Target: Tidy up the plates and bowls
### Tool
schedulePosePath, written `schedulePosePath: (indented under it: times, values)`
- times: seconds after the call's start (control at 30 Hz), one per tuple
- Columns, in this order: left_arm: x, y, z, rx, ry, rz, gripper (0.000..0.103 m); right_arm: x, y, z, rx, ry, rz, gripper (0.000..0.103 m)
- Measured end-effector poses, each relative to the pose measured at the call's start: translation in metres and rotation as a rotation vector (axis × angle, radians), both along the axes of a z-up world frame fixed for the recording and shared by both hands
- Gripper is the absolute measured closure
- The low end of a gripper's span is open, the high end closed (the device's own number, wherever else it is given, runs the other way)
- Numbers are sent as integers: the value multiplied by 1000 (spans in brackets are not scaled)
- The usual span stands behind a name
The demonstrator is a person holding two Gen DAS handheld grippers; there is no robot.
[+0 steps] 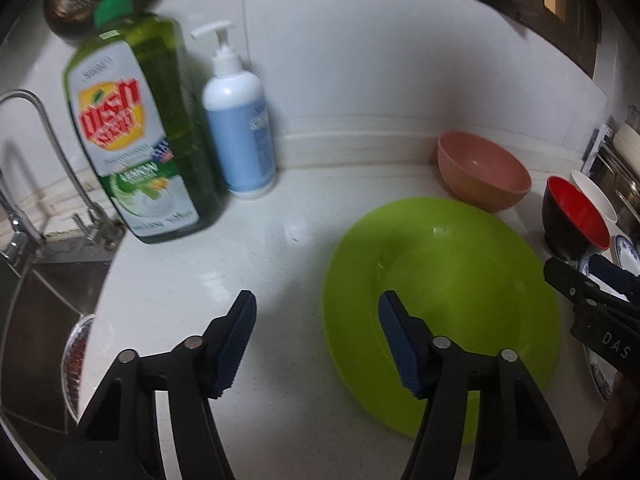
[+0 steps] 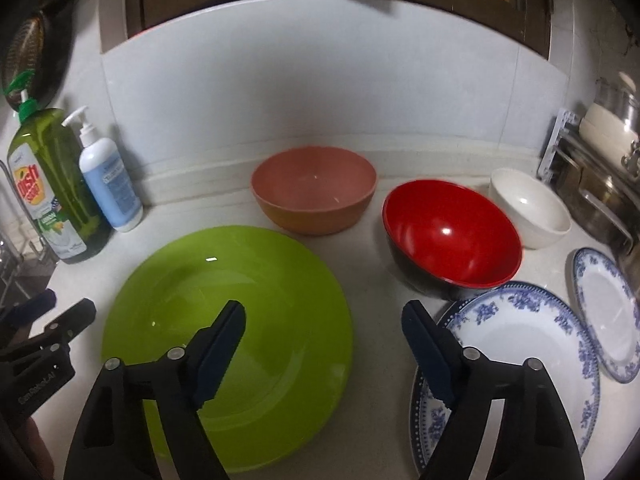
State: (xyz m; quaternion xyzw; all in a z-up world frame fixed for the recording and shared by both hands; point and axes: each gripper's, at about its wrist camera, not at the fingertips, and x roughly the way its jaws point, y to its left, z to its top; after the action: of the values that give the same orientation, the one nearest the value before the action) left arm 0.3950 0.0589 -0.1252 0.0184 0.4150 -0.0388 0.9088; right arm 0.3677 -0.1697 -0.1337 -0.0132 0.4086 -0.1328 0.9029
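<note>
- Plates and bowls lie spread over the white tabletop in front of the pale backsplash.
- Large round lime-green plastic plate lies flat at the near centre of the tabletop.
- Salmon-pink round bowl stands upright behind the green plate, near the backsplash.
- Round bowl with red interior and black exterior stands to the right of the pink bowl, with a gap between them.
- Small white round bowl stands upright just right of the red bowl.
- Large white plate with blue floral rim lies flat in front of the red bowl; its far rim reaches the base of that bowl.
- Second, smaller white plate with blue floral rim lies just beside the first, at the right edge.
- Tall green dish-soap pump bottle and white-and-blue pump bottle stand upright at the left, near the steel faucet and the sink.
- Left gripper hovers above the left edge of the green plate; its fingers are spread wide and hold nothing.
- Right gripper hovers above the gap between the green plate and the large blue-rimmed plate; its fingers are spread wide and hold nothing.
</note>
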Motion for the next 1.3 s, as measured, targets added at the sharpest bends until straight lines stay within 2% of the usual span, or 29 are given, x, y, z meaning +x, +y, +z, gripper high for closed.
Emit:
schedulePosePath:
  times: [0.17,0.37,0.43,0.53,0.7,1.03,1.3]
  values:
    - [6,-2,-10,-15,34,-11,51,8,-5,-16,25,42,-1,33]
    - [13,-6,-19,-21,56,-22,57,13,-6,-25,15,64,-3,35]
    - [16,-7,-22,-23,66,-28,58,14,-8,-29,17,74,-4,41]
    - [18,-9,-24,-29,73,-35,61,17,-11,-33,35,90,-5,42]
    - [23,-9,-29,-52,93,-43,72,19,-12,-37,43,108,-4,49]
    - [25,-11,-31,-43,87,-45,72,21,-12,-44,48,144,-9,62]
    - [25,-11,-32,-42,78,-42,73,21,-11,-44,40,145,-7,63]
